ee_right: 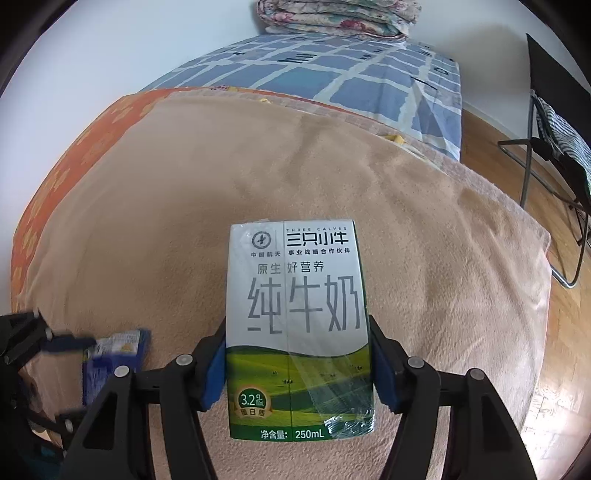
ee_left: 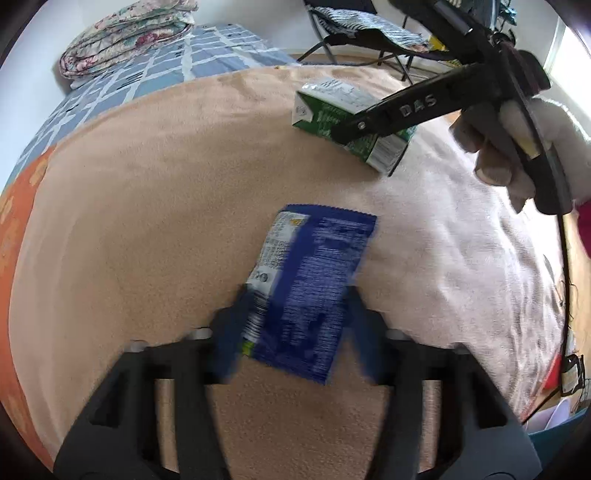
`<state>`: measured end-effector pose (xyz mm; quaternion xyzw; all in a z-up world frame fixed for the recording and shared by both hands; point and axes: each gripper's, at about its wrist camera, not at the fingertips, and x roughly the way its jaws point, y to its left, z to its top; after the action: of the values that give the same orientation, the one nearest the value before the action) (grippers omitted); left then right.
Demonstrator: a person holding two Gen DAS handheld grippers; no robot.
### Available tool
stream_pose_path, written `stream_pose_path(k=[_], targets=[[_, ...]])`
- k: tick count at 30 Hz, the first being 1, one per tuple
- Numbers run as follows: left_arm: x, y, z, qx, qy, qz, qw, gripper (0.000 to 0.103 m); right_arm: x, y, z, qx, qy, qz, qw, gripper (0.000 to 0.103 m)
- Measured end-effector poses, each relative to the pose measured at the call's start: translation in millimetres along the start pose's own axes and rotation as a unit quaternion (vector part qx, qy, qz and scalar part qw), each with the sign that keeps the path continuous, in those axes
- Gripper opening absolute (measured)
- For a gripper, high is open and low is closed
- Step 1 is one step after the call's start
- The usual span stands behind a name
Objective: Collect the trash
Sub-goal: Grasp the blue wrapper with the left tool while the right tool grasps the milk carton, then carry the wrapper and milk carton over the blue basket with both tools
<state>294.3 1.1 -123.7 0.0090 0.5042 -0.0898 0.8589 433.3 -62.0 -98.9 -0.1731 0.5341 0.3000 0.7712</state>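
Observation:
A blue snack wrapper lies between the blue pads of my left gripper, which closes on both its edges above the beige blanket. A green and white 250 mL milk carton is clamped between the blue pads of my right gripper. In the left wrist view the carton shows at the upper right with the right gripper's black finger across it. In the right wrist view the left gripper and the wrapper show at the lower left.
A blue checked sheet and a folded floral quilt lie at the bed's far end. A white fleece covers the bed's right part. A black folding chair stands on the wooden floor. An orange cloth lines the bed's left edge.

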Motion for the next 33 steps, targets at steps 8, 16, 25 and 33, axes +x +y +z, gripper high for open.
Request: stream_pose_path(k=[8, 16, 25, 33], targets=[[-4, -4, 3, -0.009, 0.007, 0.006, 0.9999, 0.073, -35, 6, -31, 0.02, -0.015, 0.004, 1.0, 0.066], [20, -6, 7, -0.017, 0.021, 0.035, 0.999, 0.076, -87, 12, -84, 0.035, -0.021, -0.004, 0.999, 0.066], [-17, -1, -8, -0.057, -0.005, 0.017, 0.9982, 0.066, -146, 46, -136, 0.034, -0.042, -0.002, 0.999, 0.066], [-90, -1, -39, -0.053, -0.023, 0.033, 0.9978, 0.066, -201, 87, -179, 0.024, -0.072, -0.001, 0.997, 0.066]])
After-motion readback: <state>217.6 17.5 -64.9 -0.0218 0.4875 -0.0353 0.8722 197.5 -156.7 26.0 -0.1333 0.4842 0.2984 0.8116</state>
